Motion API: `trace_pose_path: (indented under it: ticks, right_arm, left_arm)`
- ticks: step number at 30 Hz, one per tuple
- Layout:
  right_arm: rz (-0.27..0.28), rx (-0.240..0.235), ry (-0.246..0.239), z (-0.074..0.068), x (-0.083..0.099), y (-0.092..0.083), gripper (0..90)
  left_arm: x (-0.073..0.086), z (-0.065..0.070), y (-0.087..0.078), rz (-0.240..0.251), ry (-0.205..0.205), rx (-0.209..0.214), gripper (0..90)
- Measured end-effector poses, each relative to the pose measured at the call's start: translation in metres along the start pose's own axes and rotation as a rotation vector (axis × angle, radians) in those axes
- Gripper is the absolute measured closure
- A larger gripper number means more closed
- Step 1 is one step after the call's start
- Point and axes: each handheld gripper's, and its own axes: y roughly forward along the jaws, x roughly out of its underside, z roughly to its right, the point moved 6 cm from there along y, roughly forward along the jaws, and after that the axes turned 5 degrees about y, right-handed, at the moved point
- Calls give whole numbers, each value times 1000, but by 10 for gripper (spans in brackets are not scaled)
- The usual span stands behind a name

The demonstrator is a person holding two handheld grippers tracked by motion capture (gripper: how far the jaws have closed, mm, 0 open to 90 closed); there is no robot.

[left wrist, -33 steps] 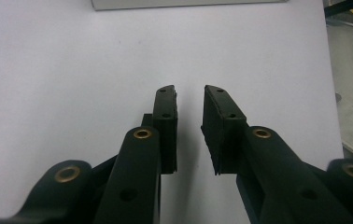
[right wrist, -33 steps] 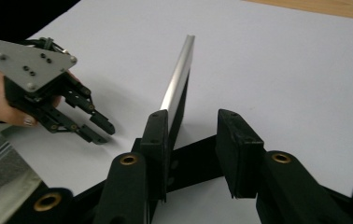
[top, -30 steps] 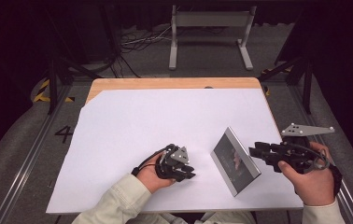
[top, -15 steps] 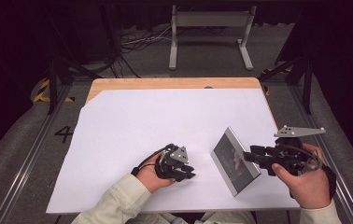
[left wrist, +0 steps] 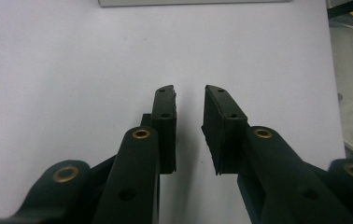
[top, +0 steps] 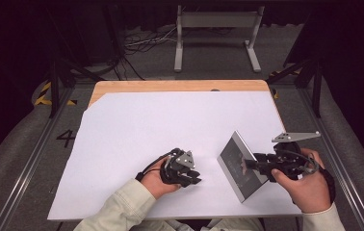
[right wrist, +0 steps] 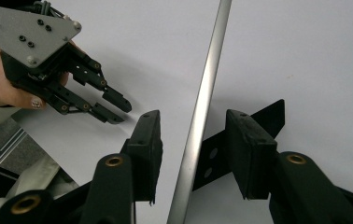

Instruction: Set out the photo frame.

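Right gripper (right wrist: 193,140): jaws parted, one pad on each side of the picture frame's (top: 240,166) thin silver edge. In the right gripper view a gap shows between each pad and the metal, so nothing is clamped. These jaws have just been opening, with the frame standing between them; compared with a second ago, the gripper has also crept in from the frame's right-hand side until it straddles the edge. Judged meaning: either a fresh release or an approach about to become a grip; a closing squeeze would be needed before the frame could be lifted or turned.

Picture frame: rectangular, silver-bordered, dark glass. It stands tilted on its lower edge on the right part of the white sheet (top: 146,130), propped by a black back stand (right wrist: 258,121) seen behind the edge in the right gripper view. Its place and lean match the earlier pictures.

Left gripper (top: 182,169): jaws part open with bare white sheet between the pads (left wrist: 165,121), holding nothing. It rests low on the sheet, well left of the frame, in the same spot as a second ago.

Desk (top: 170,85): wooden top, mostly covered by the white sheet; a strip of wood shows at the far side.

Surroundings: grey floor with cables (top: 141,45) and a metal stand (top: 216,29) beyond the desk.
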Motion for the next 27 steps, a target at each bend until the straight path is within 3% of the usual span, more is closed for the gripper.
trace_pose_path:
  ticks: [18, 27]
  right_arm:
    - [-40, 8, -18, -1, 4, 15, 566]
    - [-27, 54, -48, -3, 2, 11, 721]
  left_arm:
    - [2, -3, 0, -13, -11, -13, 751]
    - [3, -4, -1, -12, -13, -16, 749]
